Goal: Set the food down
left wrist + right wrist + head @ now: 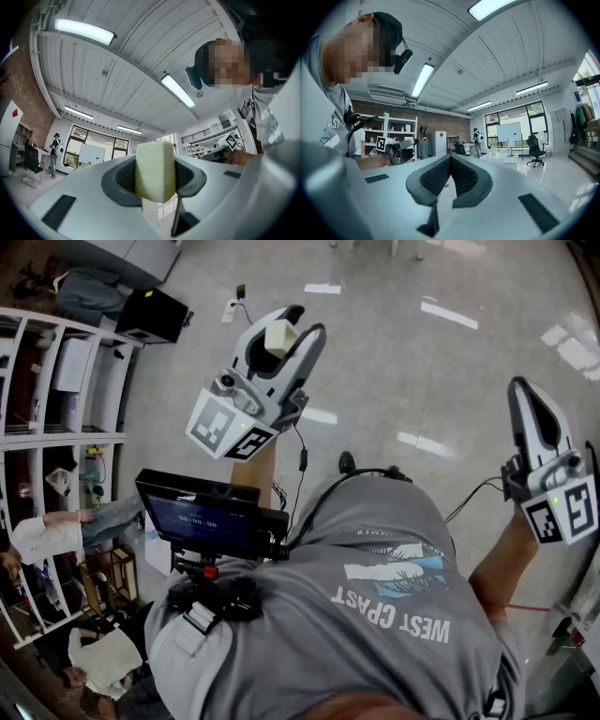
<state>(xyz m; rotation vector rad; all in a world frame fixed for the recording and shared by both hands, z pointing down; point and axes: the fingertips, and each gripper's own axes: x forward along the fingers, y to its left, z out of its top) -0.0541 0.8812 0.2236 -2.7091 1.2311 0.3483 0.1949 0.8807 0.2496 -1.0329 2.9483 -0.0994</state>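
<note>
A pale cream block of food (pixel 155 170) sits pinched between the dark pads of my left gripper (pixel 154 176), which is shut on it and tilted up toward the ceiling. In the head view the same block of food (pixel 279 337) shows in the left gripper (pixel 281 338), raised in front of the person at upper left. My right gripper (pixel 534 413) is held up at the right edge, its jaws pressed together with nothing in them. The right gripper view shows that gripper (pixel 450 176) with its pads meeting and no object there.
A person's grey T-shirt (pixel 394 615) and a chest-mounted screen (pixel 206 517) fill the lower head view. White shelving (pixel 56 409) stands at the left over a glossy floor (pixel 412 352). An office chair (pixel 534 150), a whiteboard (pixel 510 132) and a distant person (pixel 478 140) show across the room.
</note>
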